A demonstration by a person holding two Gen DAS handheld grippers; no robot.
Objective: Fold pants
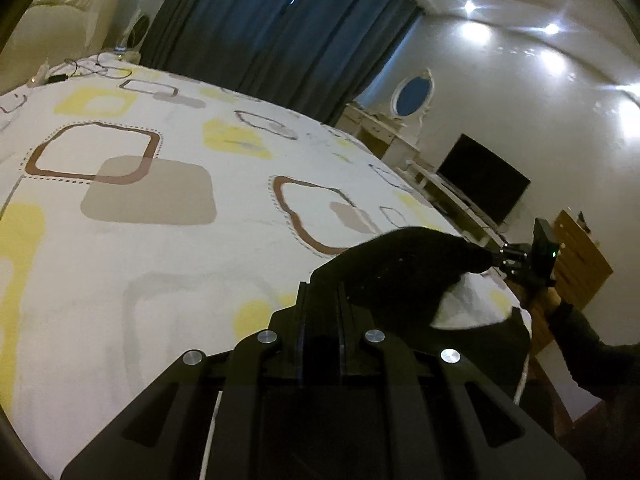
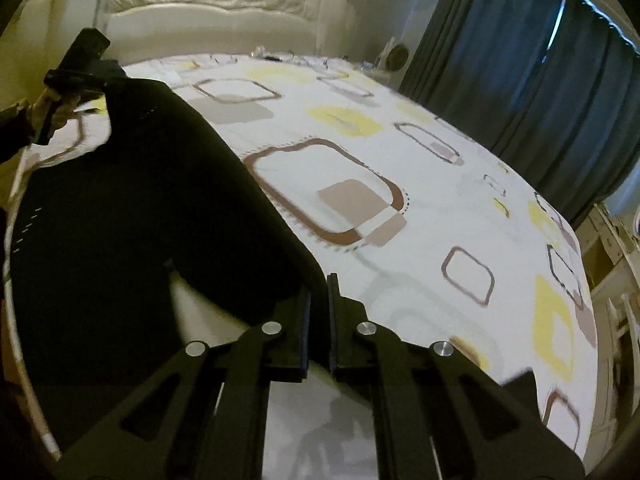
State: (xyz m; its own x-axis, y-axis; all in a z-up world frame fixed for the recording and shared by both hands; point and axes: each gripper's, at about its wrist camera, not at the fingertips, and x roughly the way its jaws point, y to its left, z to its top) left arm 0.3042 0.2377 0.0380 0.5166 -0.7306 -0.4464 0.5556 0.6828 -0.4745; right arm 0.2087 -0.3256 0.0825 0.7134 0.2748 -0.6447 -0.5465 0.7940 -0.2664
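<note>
The left hand-held gripper (image 1: pixel 320 292) is clamping a corner of the black pants (image 1: pixel 400 268), its jaws closed narrow on the fabric. The right hand-held gripper (image 2: pixel 319 292) is likewise standing with its jaws drawn narrow, and an edge of the pants (image 2: pixel 160 200) is meeting its left finger at the tip; whether fabric is actually pinched between the pads cannot be told from this view. In the left wrist view the right hand-held gripper (image 1: pixel 502 260) is gripping the far end of the raised fabric, with a dark sleeve (image 1: pixel 592 356) showing behind it. In the right wrist view the left hand-held gripper (image 2: pixel 110 66) is holding the opposite end, carried by a hand (image 2: pixel 52 110). The pants are hanging stretched between the two units, lifted above the near edge of the bed (image 2: pixel 400 160), with lower portions draping toward the sheet. The bed is carrying a white sheet printed with brown, beige and yellow rounded squares. Cables (image 1: pixel 84 68) are lying near the far corner of the bed. A tufted headboard (image 2: pixel 224 0) is standing at the far edge, and blue curtains (image 1: pixel 280 40) are hanging beyond one side.
</note>
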